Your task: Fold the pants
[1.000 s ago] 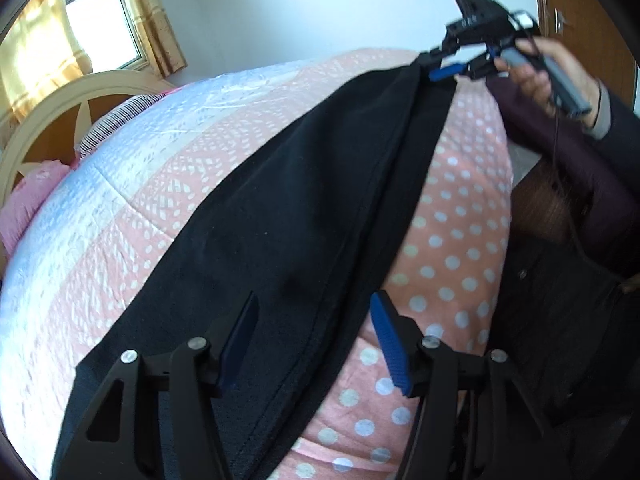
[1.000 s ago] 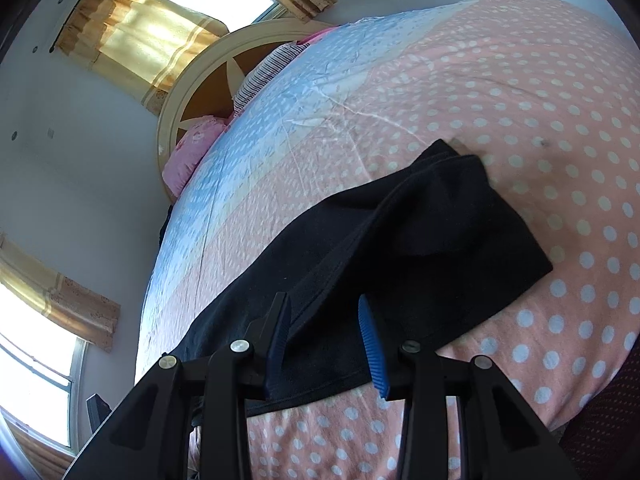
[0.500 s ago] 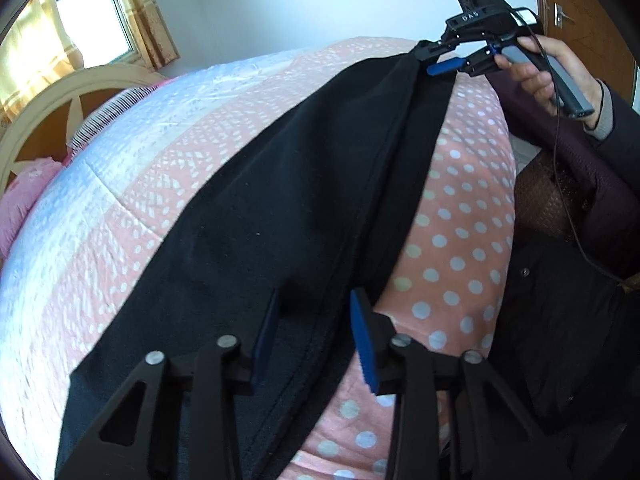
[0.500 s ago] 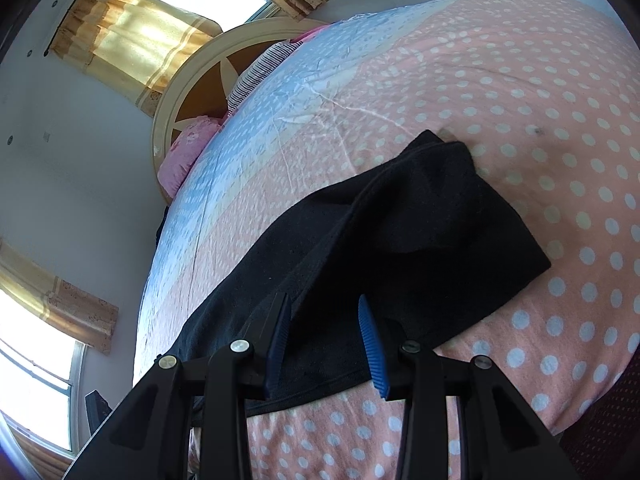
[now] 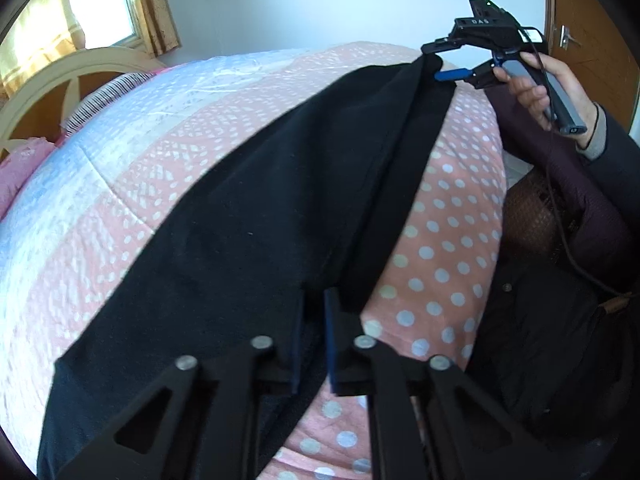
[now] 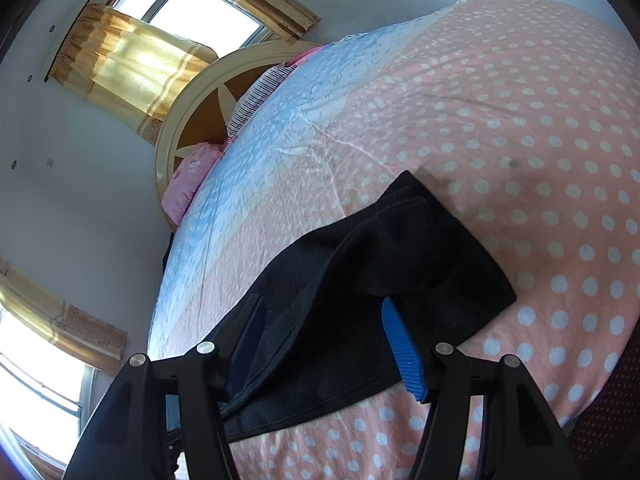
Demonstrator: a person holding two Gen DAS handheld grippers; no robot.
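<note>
Black fabric pants [image 5: 256, 216] lie lengthwise along the near edge of the pink polka-dot bedspread [image 5: 448, 240]. Left gripper [image 5: 312, 336]: jaws narrow, pinching the pants' fabric. Right gripper [image 6: 320, 340]: jaws wide, straddling the pants' other end.

Bright daylight enters through the windows [image 6: 200, 4], which are blown out. Fisheye bending and dark vignette at the edges; black pants [image 5: 260, 220] show little detail.
</note>
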